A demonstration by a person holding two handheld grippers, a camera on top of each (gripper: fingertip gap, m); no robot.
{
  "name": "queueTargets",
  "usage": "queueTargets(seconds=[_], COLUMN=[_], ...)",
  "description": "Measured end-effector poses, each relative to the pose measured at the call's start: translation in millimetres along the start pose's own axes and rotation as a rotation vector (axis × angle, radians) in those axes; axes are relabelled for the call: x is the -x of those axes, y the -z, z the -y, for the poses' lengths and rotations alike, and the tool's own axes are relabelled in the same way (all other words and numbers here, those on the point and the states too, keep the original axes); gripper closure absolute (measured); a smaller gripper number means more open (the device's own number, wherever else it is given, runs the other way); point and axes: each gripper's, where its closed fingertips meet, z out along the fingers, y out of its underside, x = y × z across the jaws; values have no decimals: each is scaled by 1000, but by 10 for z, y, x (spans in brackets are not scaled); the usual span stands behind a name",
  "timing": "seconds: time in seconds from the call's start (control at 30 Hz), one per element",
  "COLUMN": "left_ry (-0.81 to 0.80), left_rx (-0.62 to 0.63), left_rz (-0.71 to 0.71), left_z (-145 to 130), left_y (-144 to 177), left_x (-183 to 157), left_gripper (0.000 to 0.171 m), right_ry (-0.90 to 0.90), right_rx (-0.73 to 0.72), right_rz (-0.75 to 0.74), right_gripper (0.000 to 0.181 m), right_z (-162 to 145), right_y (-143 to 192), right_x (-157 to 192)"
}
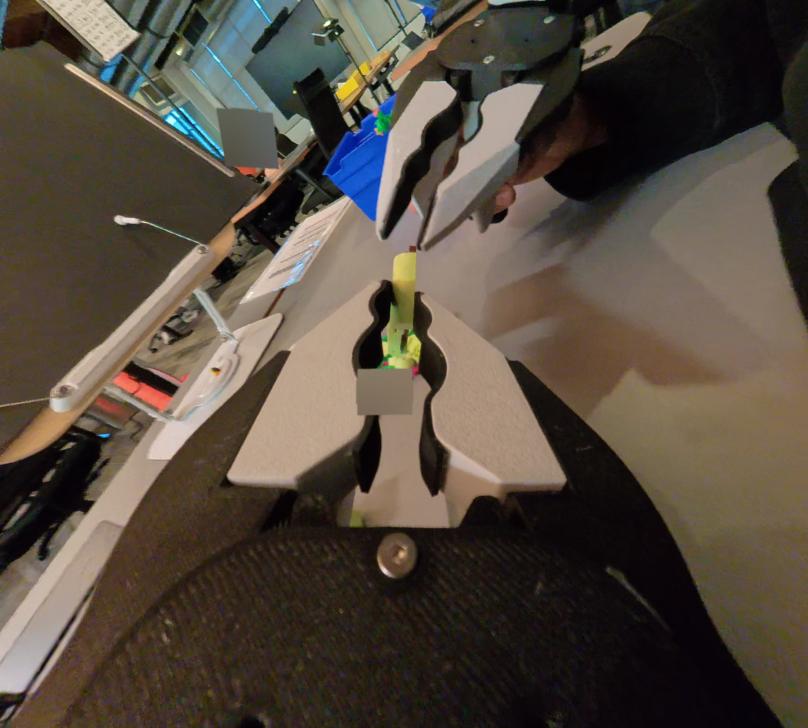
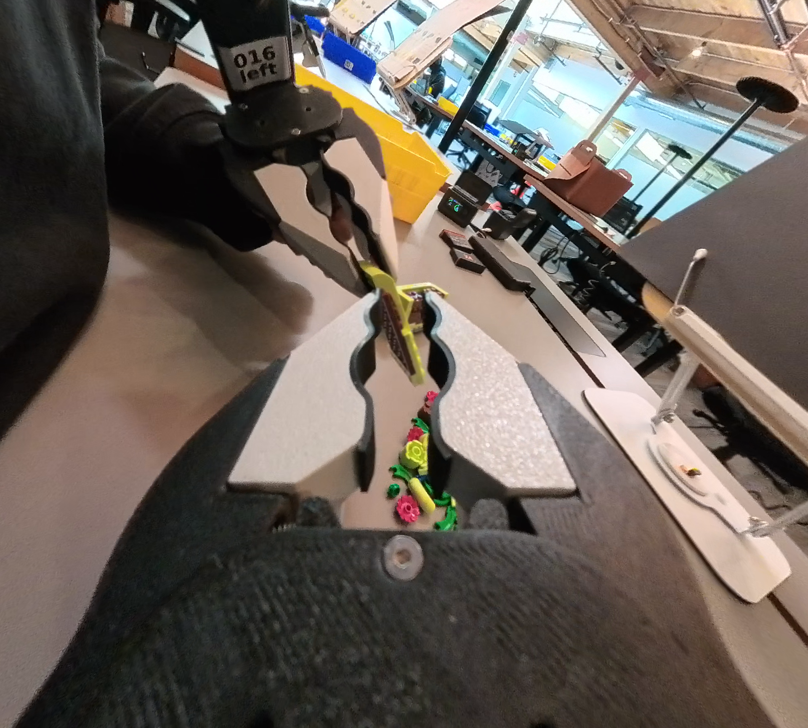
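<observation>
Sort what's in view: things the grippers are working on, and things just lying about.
In use: left gripper, lime plate, right gripper, flower pieces.
Lying about: yellow bin, blue bin, black devices, white stand base.

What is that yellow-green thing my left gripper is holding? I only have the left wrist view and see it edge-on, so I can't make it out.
Observer: From the right wrist view it is a flat lime plate with a brown studded face, pinched at one end by the left gripper.
Operator: Is the right gripper on it too?
Observer: The plate runs between the fingers of the right gripper, but I cannot tell whether they press on it.
Operator: Anything underneath?
Observer: Small pink, yellow and green flower pieces lie on the table below the right gripper.
</observation>
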Motion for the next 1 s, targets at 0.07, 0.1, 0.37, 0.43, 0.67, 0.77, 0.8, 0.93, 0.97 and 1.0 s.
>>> queueTargets(seconds=[0.07, 0.1, 0.37, 0.43, 0.67, 0.77, 0.8, 0.93, 0.97, 1.0], left_ry=[64, 91, -33, -71, -215, -263, -275, -305, -312, -318], left_rx=[-12, -15, 21, 27, 65, 91, 100, 122, 130, 148], left_rz=[-32, -34, 37, 56, 53, 39, 36, -14, -32, -56], left_z=[2, -4, -65, -65, -75, -111, -124, -175, -193, -232], left_y=[1, 5, -17, -19, -49, -58, -61, -77, -79, -77], left_x=[-13, 3, 34, 39, -58, -102, -113, -215, -251, -289], left_gripper=[167, 166, 167, 167, 166, 166, 166, 166, 166, 166], right_ry=[-52, -96, -799, -932, -1232, -1203, -1198, -1194, -1186, -1173], right_rx=[-7, -16, 24, 89, 104, 149, 159, 191, 221, 261], right_rz=[-1, -4, 37, 134, 346, 345, 346, 363, 368, 372], right_gripper=[164, 164, 136, 133, 140, 143, 143, 139, 139, 139], right_z=[-2, 3, -366, -479, -526, -572, -578, -609, -642, -681], right_y=[19, 33, 59, 20, -39, -46, -46, -52, -59, -67], right_x=[-46, -85, -399, -283, -64, -16, -4, 53, 93, 142])
